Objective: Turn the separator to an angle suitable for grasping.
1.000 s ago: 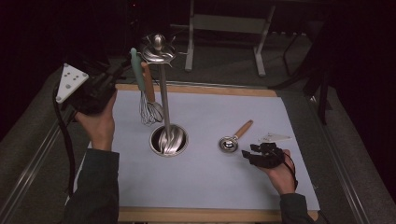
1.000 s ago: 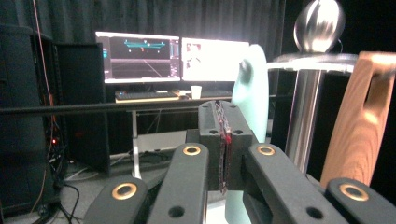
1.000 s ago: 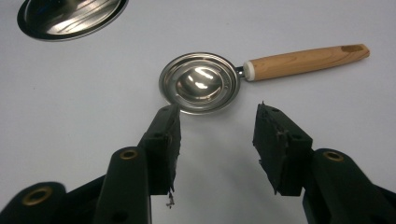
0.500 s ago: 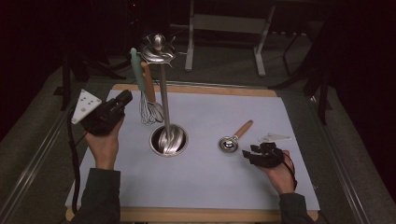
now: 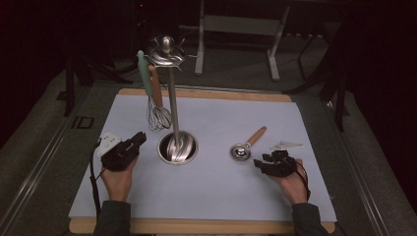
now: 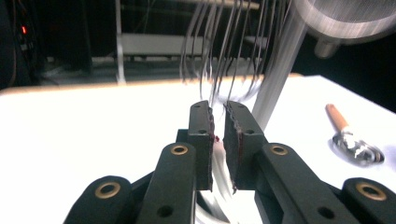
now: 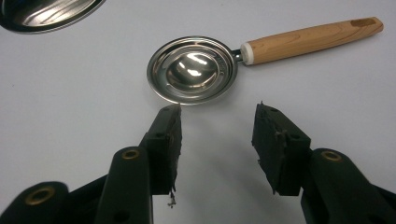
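my right gripper [image 7: 215,126], jaws released, is facing the steel wooden-handled measuring spoon [image 7: 196,74]; its handle is pointing away rightward.

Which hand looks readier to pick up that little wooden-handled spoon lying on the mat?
The right. The right gripper rests just short of the spoon, jaws open toward its bowl. The left gripper sits across the stand's base, farther away.

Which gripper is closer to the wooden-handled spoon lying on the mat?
Right. The right gripper sits just beside the spoon, jaws open toward its bowl; the left gripper is beyond the stand's base.
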A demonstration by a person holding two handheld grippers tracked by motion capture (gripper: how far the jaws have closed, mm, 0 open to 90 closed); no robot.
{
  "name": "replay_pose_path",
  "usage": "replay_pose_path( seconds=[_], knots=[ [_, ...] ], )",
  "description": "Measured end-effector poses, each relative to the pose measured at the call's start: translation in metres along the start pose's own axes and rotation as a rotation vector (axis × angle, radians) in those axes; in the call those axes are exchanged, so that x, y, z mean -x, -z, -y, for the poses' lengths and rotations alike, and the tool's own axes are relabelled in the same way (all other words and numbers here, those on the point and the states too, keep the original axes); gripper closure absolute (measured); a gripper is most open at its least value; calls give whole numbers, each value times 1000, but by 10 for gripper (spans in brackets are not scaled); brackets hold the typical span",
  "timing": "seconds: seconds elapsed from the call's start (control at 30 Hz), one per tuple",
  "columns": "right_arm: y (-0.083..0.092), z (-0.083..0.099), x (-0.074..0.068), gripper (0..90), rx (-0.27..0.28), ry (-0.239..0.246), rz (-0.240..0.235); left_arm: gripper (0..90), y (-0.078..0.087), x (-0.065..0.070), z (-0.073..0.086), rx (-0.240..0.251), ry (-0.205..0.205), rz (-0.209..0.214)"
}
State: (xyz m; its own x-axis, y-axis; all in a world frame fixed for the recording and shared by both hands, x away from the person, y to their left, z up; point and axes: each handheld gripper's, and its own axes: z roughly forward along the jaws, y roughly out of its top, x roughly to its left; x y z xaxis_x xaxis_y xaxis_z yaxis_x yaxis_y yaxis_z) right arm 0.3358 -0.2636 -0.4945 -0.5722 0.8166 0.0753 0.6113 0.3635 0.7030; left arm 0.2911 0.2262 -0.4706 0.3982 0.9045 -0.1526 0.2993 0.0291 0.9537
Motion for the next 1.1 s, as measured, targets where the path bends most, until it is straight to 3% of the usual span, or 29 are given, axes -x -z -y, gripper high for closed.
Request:
replay_pose_path(
  seconds=[0.2, 0.43, 0.77, 1.1],
  knots=[
    [-1, 0, 2, 520, 3, -15, 3, 805, -8, -1, 35, -60, 41, 6],
    [-5, -1, 2, 512, 0, -45, 6, 794, -20, -3, 55, -143, 23, -12],
    [-18, -22, 11, 513, 12, -111, 31, 788, -28, -2, 62, -184, 16, -10],
    [-46, -45, 27, 473, -63, -208, 51, 783, -28, -3, 63, -186, 25, -6]
  ],
)
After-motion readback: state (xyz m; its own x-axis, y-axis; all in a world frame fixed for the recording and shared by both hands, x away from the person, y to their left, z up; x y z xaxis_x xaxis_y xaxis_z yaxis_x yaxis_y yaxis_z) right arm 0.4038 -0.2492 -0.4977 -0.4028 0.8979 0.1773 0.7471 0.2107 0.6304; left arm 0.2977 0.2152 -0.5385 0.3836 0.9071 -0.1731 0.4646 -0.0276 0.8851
